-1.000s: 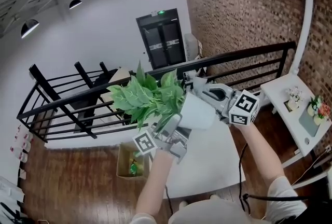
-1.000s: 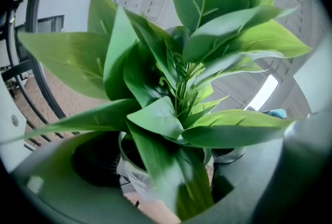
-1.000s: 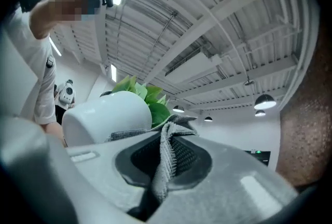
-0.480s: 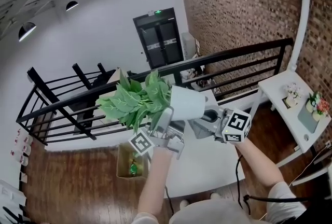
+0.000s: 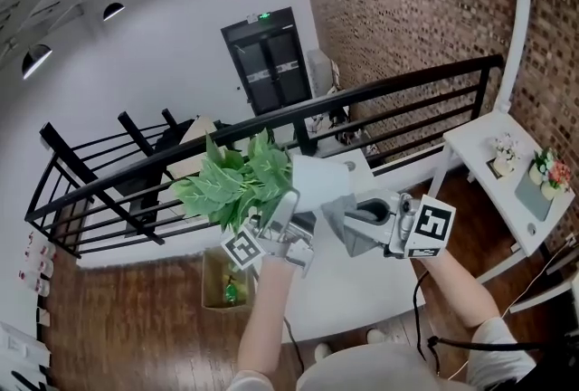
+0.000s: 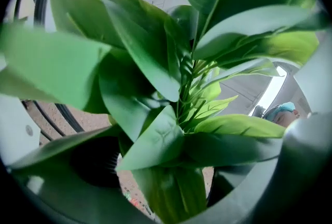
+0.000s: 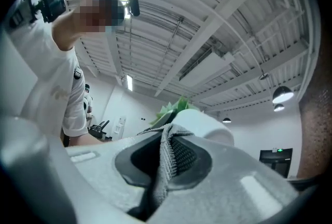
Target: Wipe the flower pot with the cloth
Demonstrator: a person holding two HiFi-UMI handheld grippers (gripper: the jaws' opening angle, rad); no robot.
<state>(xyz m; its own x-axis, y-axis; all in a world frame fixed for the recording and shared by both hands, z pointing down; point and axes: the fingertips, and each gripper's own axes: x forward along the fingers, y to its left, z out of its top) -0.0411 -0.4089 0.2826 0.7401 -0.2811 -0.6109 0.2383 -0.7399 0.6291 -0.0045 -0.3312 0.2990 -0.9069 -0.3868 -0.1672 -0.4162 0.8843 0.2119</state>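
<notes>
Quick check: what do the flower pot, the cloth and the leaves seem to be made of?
The flower pot is smooth, matte white, likely plastic or glazed ceramic; the look leaves it open. The cloth is grey textile, woven or knitted, with a ribbed texture showing. The leaves look artificial, probably plastic or fabric: uniform green, a slight sheen and pressed veins.

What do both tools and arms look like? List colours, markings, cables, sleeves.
The left tool and right tool are grey, each with a cube of black-and-white square markers. A black cable hangs under the right one. The sleeves are short and white.
</notes>
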